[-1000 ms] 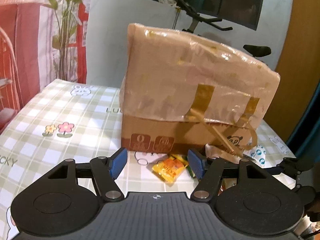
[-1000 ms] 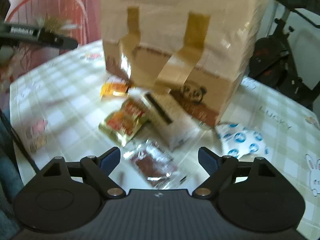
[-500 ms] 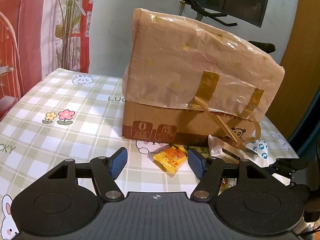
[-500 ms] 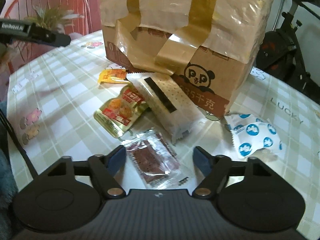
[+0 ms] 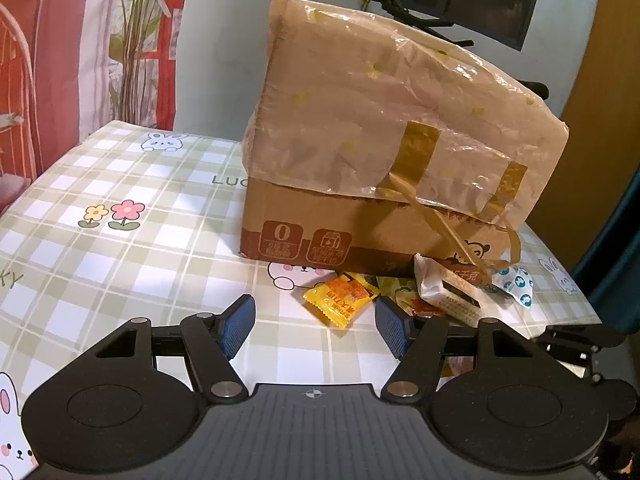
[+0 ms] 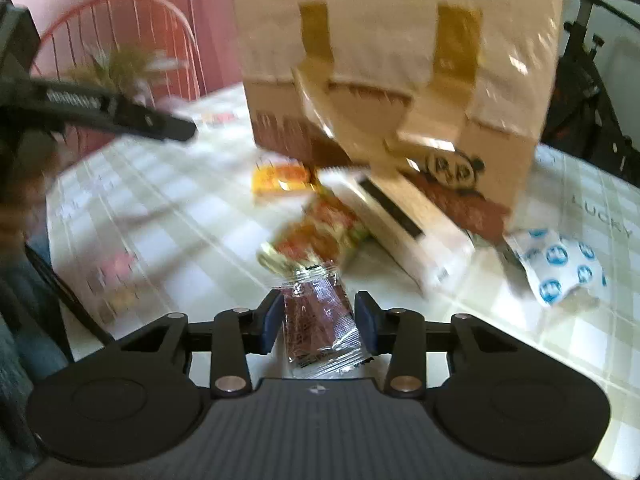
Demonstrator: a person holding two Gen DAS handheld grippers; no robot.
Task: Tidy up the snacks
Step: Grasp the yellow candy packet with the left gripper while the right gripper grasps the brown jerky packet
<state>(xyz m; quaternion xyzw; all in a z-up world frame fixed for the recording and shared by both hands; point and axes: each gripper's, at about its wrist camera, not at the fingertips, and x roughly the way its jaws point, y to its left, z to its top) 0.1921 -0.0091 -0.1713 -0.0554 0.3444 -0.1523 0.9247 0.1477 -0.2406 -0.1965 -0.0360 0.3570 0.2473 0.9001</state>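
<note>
Green-white checked tablecloth w/ bunnies, brown cardboard box, yellow-orange snack packet, white wrapper w/ blue dots.

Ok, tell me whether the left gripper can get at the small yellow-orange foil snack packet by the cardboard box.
Probably yes: the left gripper is open, and the yellow-orange packet lies uncovered just ahead, nothing between.

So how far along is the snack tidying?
Barely begun: nothing looks sorted yet. The right hand-held gripper is closing on a clear packet with a dark snack. The left hand-held gripper is open and empty. Yellow packet, white bar, gold pouch and blue-dotted packet lie by the cardboard box.
</note>
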